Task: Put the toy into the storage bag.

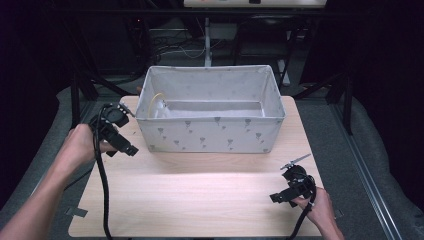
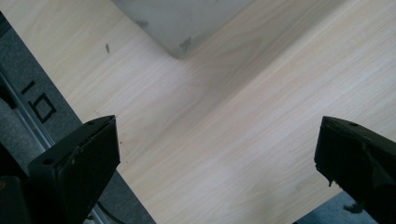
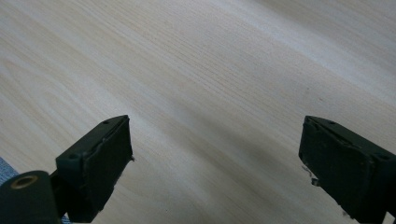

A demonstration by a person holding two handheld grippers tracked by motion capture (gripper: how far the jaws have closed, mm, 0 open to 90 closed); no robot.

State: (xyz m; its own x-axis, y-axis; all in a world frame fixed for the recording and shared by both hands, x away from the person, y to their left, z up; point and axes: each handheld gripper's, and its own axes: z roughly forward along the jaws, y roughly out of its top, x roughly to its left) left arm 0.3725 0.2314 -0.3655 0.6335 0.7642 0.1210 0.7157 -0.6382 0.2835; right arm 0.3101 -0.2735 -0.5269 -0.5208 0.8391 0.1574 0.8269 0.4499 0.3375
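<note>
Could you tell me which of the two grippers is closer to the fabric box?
The left gripper, beside the fabric box's front-left corner; the right gripper hangs at the table's near edge.

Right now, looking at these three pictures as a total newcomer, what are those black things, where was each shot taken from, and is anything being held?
A person sits at a wooden table and holds a hand-worked claw in each hand: the left claw near the fabric bin, the right claw near the table's front right corner. The wide picture comes from a camera above. The other two come from small cameras riding on each claw, looking along its two black jaws. On the table stands the grey patterned bin; something thin and yellowish lies inside, too small to identify. Both claws are open and hold nothing.
</note>
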